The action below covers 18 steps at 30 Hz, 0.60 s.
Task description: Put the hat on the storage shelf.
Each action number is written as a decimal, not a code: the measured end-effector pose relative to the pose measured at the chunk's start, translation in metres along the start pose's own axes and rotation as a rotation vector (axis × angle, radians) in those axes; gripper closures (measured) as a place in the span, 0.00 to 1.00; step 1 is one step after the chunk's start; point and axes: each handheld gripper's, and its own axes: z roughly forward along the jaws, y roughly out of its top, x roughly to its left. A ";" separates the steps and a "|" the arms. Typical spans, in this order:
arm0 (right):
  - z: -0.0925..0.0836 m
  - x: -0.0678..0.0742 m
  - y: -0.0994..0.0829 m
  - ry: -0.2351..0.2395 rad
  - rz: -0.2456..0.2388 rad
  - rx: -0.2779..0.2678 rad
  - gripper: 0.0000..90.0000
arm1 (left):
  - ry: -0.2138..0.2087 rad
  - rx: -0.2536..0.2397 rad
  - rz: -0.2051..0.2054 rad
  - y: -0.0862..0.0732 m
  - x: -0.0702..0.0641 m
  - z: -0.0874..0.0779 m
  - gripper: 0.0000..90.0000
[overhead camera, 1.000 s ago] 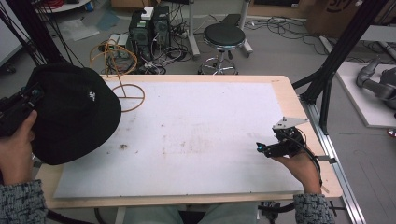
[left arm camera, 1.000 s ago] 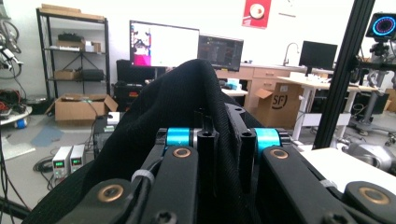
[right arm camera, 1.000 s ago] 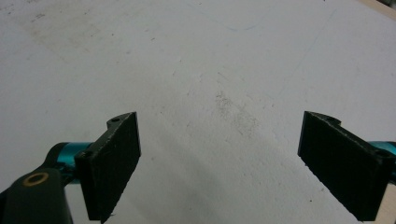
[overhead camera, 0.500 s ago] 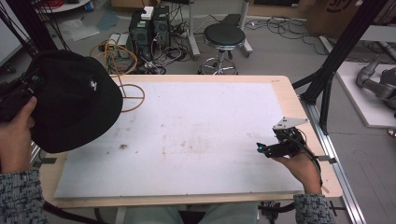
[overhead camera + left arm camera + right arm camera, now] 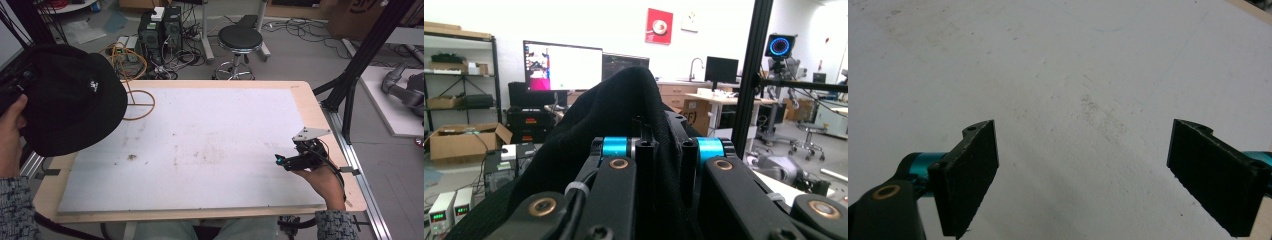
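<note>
Hat [image 5: 70, 100], black, bucket style with a small white logo, sits at the left edge of the high view, held up off the table [image 5: 200, 145] and overhanging its left side. Left gripper [image 5: 664, 165] has its jaws clamped together on a fold of the fabric; in the left gripper view the cloth bunches up between the jaws and drapes over to the left of frame. Left hand [image 5: 10, 135] is at the far left of the high view, mostly behind the hat. Right gripper [image 5: 295, 160] is at lower right of the high view, low over the white table top, jaws spread wide with nothing between them; the right gripper view has bare table surface between the pads [image 5: 968, 170]. Handling, my read: hat is soft, light and floppy, won't keep shape from a single pinch, likely to sag and swing. Not fragile, not slippery, cloth grips fine. Best hold is the brim edge or a pinched fold of it, as now; a second pinch on the opposite brim would probably keep it flat for laying down. Orange cable loop [image 5: 137, 105] lies on the table just right of the hat.
</note>
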 end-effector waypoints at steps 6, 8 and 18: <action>0.001 0.003 -0.002 0.000 -0.002 0.008 0.14 | -0.023 0.000 0.013 0.007 0.004 0.008 0.93; 0.001 0.005 -0.003 0.002 -0.008 0.014 0.14 | -0.033 -0.004 0.012 0.009 0.006 0.011 0.93; 0.000 0.011 -0.007 -0.001 -0.014 0.023 0.14 | -0.063 -0.026 -0.011 0.013 0.014 0.028 0.93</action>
